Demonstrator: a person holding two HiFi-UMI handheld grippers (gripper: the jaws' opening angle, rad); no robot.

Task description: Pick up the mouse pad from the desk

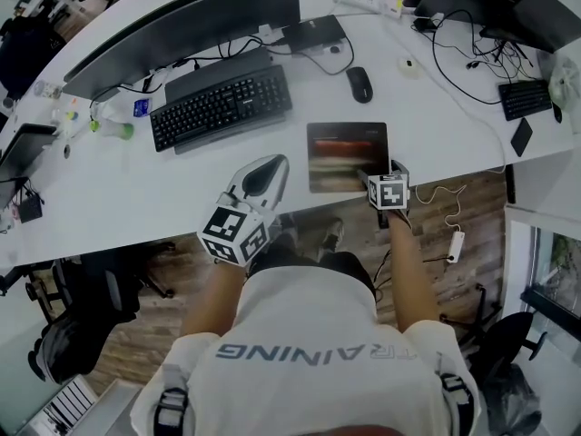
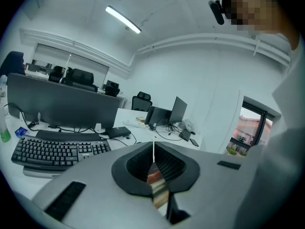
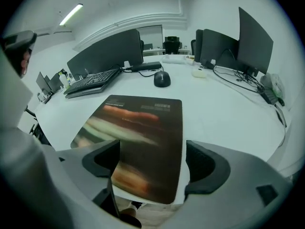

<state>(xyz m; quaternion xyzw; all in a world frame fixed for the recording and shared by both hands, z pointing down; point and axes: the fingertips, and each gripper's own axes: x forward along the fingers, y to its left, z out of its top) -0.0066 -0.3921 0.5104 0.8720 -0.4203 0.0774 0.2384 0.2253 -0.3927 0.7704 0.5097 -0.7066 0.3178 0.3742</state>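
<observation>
I see the dark rectangular mouse pad (image 1: 348, 156) flat at the white desk's (image 1: 109, 198) near edge, between the right gripper's (image 1: 379, 173) wide-apart jaws, not clamped. Left gripper (image 1: 263, 176) closed, empty. Office, black monitor (image 1: 182, 25) at the far edge.

The curved white desk (image 1: 118, 198) carries a dark mouse pad (image 1: 348, 156) lying flat at its front edge, with the pad's near side poking just past that edge. From the pad, a black mouse (image 1: 359, 84) sits at twelve o'clock. A black keyboard (image 1: 221, 107) sits at ten with a wide monitor (image 1: 182, 25) behind it, while a smaller keyboard (image 1: 525, 98) and a dark phone (image 1: 521, 136) lie between two and three o'clock.
</observation>
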